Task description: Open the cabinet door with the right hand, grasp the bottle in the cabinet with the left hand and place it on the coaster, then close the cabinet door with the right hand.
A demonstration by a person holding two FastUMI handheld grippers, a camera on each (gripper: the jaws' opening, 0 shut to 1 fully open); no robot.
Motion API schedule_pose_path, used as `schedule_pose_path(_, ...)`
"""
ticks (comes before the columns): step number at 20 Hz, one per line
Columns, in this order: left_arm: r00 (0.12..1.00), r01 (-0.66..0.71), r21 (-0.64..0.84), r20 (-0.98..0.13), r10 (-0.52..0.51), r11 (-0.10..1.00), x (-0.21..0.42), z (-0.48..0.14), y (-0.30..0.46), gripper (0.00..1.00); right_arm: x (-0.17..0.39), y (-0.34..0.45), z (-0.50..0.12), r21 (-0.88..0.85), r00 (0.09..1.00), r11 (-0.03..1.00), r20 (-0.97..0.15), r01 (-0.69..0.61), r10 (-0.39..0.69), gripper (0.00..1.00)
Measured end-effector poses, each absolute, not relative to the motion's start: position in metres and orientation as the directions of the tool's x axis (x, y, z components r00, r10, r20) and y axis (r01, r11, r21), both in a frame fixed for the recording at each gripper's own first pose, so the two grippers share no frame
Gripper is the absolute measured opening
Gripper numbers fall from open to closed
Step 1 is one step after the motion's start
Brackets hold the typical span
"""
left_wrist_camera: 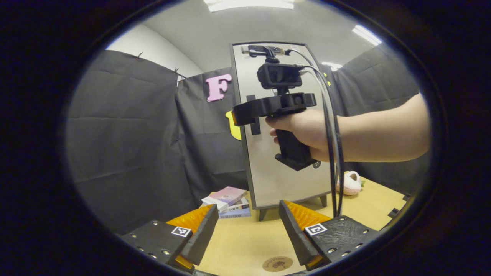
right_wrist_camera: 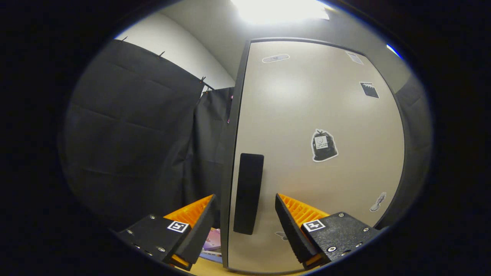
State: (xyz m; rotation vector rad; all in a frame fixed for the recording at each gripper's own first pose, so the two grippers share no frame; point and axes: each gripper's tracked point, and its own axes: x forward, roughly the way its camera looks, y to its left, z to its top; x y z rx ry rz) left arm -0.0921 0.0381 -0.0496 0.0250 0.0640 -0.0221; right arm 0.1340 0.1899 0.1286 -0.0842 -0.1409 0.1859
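Up close, right gripper (right_wrist_camera: 245,218) jaws wide astride door handle (right_wrist_camera: 248,193), left gripper (left_wrist_camera: 245,226) jaws wide above coaster (left_wrist_camera: 277,263).

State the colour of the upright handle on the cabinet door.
Black, a flat upright bar handle on the beige cabinet door; clearest in the right gripper view.

Black cloth (left_wrist_camera: 122,126) hangs pinned round the booth, with a white wall (left_wrist_camera: 153,46) rising above it. Overhead, ceiling lights (left_wrist_camera: 249,4) glare off a pale ceiling. Below, a light wooden worktop (left_wrist_camera: 249,237) carries stacked books (left_wrist_camera: 229,201) and a plush toy (left_wrist_camera: 350,183).
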Motion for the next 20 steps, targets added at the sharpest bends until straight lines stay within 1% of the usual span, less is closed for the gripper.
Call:
schedule_pose_path(2, 0.998, -0.010, 0.017, -0.056, 0.011, 1.000, -0.095, -0.050, 0.049, 0.96, 0.149, 0.179, 0.124, -0.066, 0.987, 0.990, 0.096, -0.123, 0.129, 0.87)
schedule_pose_path(3, 0.998, -0.015, 0.009, -0.058, 0.016, 1.000, -0.095, -0.052, 0.051, 0.87, 0.151, 0.182, 0.126, -0.042, 0.985, 0.990, 0.102, -0.137, 0.141, 0.78)
schedule_pose_path(4, 0.998, -0.025, 0.004, -0.061, 0.025, 1.000, -0.095, -0.055, 0.053, 0.91, 0.152, 0.188, 0.127, -0.041, 0.981, 0.986, 0.098, -0.163, 0.166, 0.75)
schedule_pose_path(5, 0.997, -0.037, -0.002, -0.062, 0.037, 0.999, -0.095, -0.056, 0.058, 0.96, 0.150, 0.195, 0.126, -0.060, 0.977, 0.979, 0.081, -0.195, 0.199, 0.61)
schedule_pose_path(6, 0.997, -0.040, -0.015, -0.071, 0.039, 0.999, -0.094, -0.060, 0.060, 0.91, 0.148, 0.194, 0.126, -0.077, 0.979, 0.980, 0.075, -0.183, 0.189, 0.48)
schedule_pose_path(7, 0.996, -0.047, -0.035, -0.082, 0.044, 0.998, -0.094, -0.061, 0.062, 0.91, 0.151, 0.195, 0.125, -0.073, 0.981, 0.981, 0.057, -0.179, 0.183, 0.35)
schedule_pose_path(10, 0.998, -0.031, -0.067, -0.063, 0.027, 0.997, -0.091, -0.052, 0.065, 0.91, 0.151, 0.196, 0.124, -0.050, 0.979, 0.979, 0.043, -0.198, 0.200, 0.27)
schedule_pose_path(11, 0.997, -0.031, -0.068, -0.066, 0.027, 0.997, -0.091, -0.052, 0.067, 0.87, 0.151, 0.196, 0.124, -0.061, 0.976, 0.975, 0.038, -0.213, 0.215, 0.24)
schedule_pose_path(12, 0.997, -0.034, -0.072, -0.072, 0.029, 0.997, -0.091, -0.053, 0.069, 0.91, 0.148, 0.196, 0.124, -0.068, 0.972, 0.971, 0.033, -0.228, 0.231, 0.23)
schedule_pose_path(15, 0.996, -0.045, -0.098, -0.083, 0.036, 0.994, -0.080, -0.058, 0.076, 0.92, 0.143, 0.196, 0.122, -0.072, 0.958, 0.956, 0.020, -0.284, 0.286, 0.17)
schedule_pose_path(16, 0.995, -0.048, -0.105, -0.087, 0.039, 0.993, -0.078, -0.060, 0.080, 0.96, 0.139, 0.197, 0.123, -0.078, 0.952, 0.950, 0.021, -0.303, 0.305, 0.17)
schedule_pose_path(17, 0.996, -0.049, -0.106, -0.085, 0.041, 0.993, -0.077, -0.058, 0.082, 0.92, 0.133, 0.197, 0.123, -0.083, 0.945, 0.943, 0.018, -0.323, 0.325, 0.17)
schedule_pose_path(18, 0.996, -0.052, -0.101, -0.077, 0.045, 0.994, -0.077, -0.056, 0.085, 0.92, 0.125, 0.198, 0.124, -0.083, 0.938, 0.935, 0.017, -0.344, 0.346, 0.17)
schedule_pose_path(19, 0.996, -0.052, -0.094, -0.073, 0.045, 0.994, -0.078, -0.054, 0.085, 0.96, 0.117, 0.198, 0.125, -0.079, 0.931, 0.929, 0.017, -0.362, 0.365, 0.17)
schedule_pose_path(20, 0.996, -0.052, -0.085, -0.076, 0.046, 0.995, -0.079, -0.055, 0.085, 0.91, 0.107, 0.199, 0.126, -0.077, 0.922, 0.920, 0.014, -0.385, 0.387, 0.17)
